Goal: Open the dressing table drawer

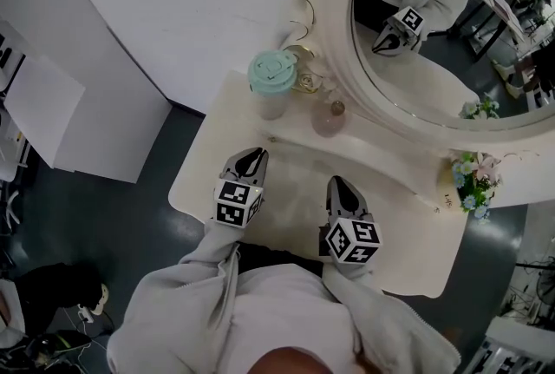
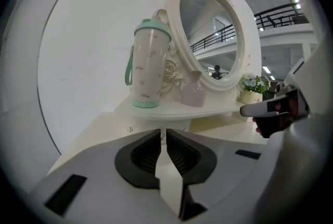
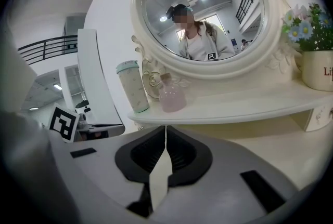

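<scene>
Quick headcount from where I'm standing: one dressing table (image 1: 286, 199), one big oval mirror (image 1: 434, 34) on it, and up on the shelf exactly one mint-lidded tumbler (image 1: 272, 77), one pink bottle (image 1: 329, 118) and one pot of flowers (image 1: 473, 181). Grippers come to two, the left gripper (image 1: 251, 157) and the right gripper (image 1: 341, 184), each with one marker cube (image 1: 237, 201), so two cubes in all. One person (image 1: 286, 311) holds both, so two grey sleeves (image 1: 199, 277) as well
</scene>
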`<state>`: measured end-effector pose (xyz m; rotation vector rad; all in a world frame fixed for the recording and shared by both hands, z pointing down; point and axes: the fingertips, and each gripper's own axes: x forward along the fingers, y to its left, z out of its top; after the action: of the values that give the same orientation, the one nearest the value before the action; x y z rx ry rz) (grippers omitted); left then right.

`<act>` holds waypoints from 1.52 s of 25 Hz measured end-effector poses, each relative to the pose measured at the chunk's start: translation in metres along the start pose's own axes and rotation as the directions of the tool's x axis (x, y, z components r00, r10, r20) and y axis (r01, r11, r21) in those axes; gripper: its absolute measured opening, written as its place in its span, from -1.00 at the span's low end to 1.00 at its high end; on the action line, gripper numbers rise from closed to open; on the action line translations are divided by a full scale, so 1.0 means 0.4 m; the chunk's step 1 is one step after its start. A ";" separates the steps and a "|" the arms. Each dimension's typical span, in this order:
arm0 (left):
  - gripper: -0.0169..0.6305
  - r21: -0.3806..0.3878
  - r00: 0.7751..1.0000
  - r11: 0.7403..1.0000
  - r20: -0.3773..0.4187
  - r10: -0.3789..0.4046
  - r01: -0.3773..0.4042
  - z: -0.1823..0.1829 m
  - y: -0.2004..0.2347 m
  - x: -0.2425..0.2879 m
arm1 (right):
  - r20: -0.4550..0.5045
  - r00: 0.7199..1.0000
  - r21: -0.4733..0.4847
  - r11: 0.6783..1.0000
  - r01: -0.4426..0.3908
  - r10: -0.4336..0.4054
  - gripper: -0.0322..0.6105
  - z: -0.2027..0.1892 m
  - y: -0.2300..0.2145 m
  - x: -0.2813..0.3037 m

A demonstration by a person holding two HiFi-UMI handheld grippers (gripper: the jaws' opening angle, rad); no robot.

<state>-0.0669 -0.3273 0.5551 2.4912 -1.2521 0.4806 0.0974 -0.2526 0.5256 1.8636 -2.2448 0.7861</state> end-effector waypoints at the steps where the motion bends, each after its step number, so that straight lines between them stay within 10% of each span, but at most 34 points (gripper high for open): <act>1: -0.84 0.000 1.000 1.000 -0.007 0.006 -0.006 -0.002 0.005 0.013 | -0.001 1.000 0.001 1.000 0.004 -0.004 -0.79 0.000 -0.002 0.000; 7: -0.43 0.005 0.999 1.000 -0.041 -0.004 0.005 -0.012 0.007 0.085 | -0.002 1.000 0.013 0.999 0.030 -0.030 -0.79 -0.002 -0.019 0.011; 38: -0.62 0.049 0.993 0.996 -0.093 0.074 -0.070 -0.039 0.013 0.151 | -0.041 0.998 0.032 0.998 0.057 -0.056 -0.79 -0.025 -0.035 0.042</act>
<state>-0.0396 -0.3666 0.5955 2.4354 -1.3112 0.6447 0.1043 -0.2642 0.5454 1.8995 -2.1579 0.8484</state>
